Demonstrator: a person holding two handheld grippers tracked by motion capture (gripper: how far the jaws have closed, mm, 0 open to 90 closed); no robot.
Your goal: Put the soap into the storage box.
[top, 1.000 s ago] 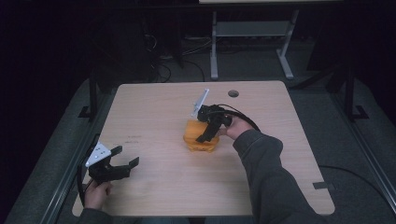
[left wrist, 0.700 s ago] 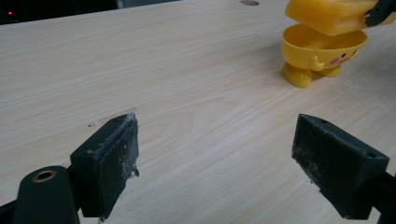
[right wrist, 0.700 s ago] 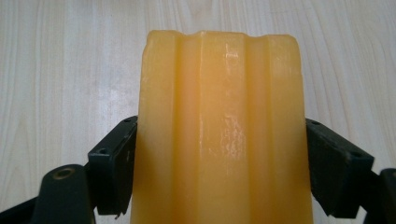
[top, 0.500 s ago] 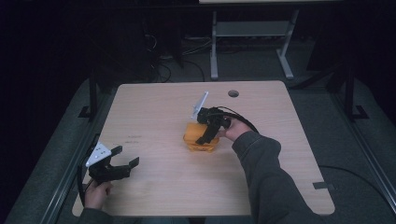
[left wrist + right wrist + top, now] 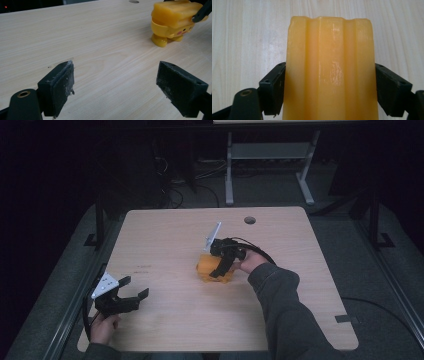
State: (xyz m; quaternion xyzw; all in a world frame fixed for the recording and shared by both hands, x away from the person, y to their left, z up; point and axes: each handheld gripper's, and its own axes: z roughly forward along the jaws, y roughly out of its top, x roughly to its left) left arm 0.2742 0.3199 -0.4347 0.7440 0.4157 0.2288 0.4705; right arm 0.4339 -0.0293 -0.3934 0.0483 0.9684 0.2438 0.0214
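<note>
A yellow toy figure (image 5: 206, 268) with small round feet stands on the wooden table (image 5: 310, 240), a little right of its middle. My right gripper (image 5: 217, 270) reaches down over it from the right, shut on the toy's body. In the right gripper view both black pads (image 5: 273, 88) press against the sides of the ribbed yellow toy (image 5: 329, 57). My left gripper (image 5: 136, 287) rests low near the table's front left corner, open with nothing between its jaws. In the left gripper view (image 5: 115, 85) the toy (image 5: 172, 18) stands far off at the upper right.
A round cable hole (image 5: 249, 220) sits near the table's far edge. Bare wood (image 5: 100, 37) lies between the left gripper and the toy. Beyond the table a white desk frame (image 5: 270, 165) stands on the dark floor, with black rails along the table's left side (image 5: 100, 227).
</note>
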